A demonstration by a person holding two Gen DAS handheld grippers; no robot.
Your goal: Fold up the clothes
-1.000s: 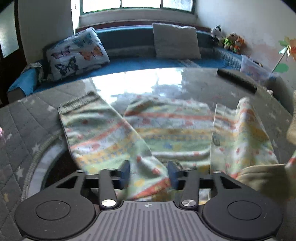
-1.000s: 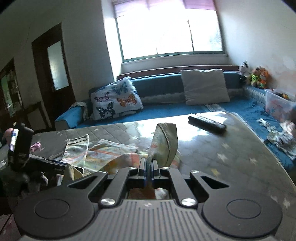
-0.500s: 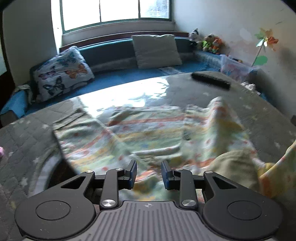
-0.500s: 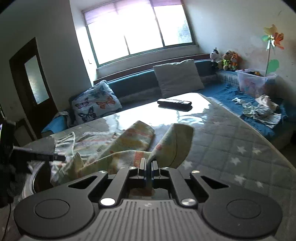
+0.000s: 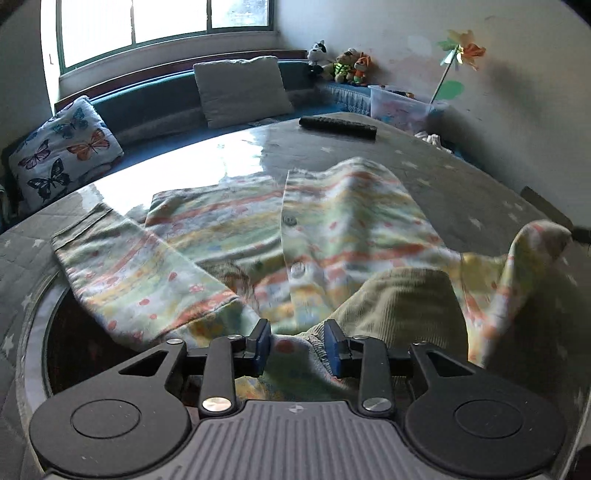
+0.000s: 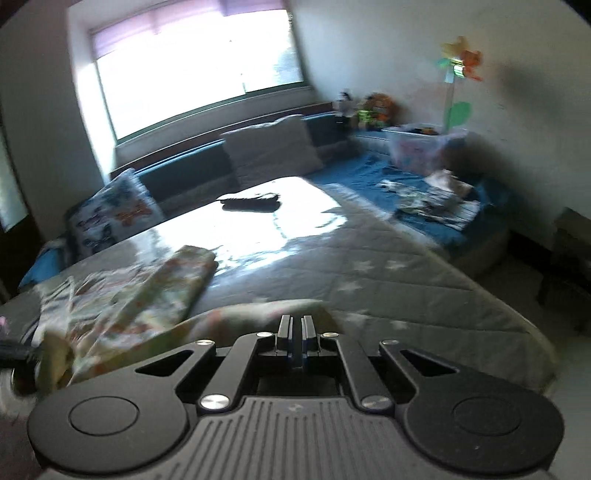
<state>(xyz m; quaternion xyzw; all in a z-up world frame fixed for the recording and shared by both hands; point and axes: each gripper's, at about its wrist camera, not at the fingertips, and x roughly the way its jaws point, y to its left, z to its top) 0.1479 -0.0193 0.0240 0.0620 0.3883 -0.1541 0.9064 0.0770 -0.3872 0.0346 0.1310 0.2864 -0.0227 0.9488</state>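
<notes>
The surface is a round counter [image 5: 480,192] covered with a grey quilted cloth with pale stars, and its far half shines strongly in the light of the window [image 5: 166,29]. On it lies a striped cardigan [image 5: 332,229] in green, yellow and orange, buttoned side up, spread over the near part of the counter. One sleeve [image 5: 140,273] goes out flat to the left. The other side of the cardigan is lifted up at the right edge of the left wrist view, so its ribbed olive inside shows.

The left gripper [image 5: 297,349] is low over the near hem of the cardigan. Its jaws stand apart by a moderate gap, with cloth lying between them, and they are not closed on it. The right gripper [image 6: 295,341] has its jaws pressed almost together; cardigan cloth [image 6: 258,314] lies just before them, but the picture is blurred and I cannot tell if they hold it.

A black remote control [image 5: 338,126] rests on the far side of the counter. Behind the counter a blue bench sofa [image 5: 162,107] runs under the window, with a butterfly cushion [image 5: 62,147] at left and a grey cushion [image 5: 240,90] in the middle. Small plush toys [image 5: 340,62] sit in the corner, beside a clear plastic box [image 5: 402,107] and a paper pinwheel [image 5: 461,48] against the white wall.
</notes>
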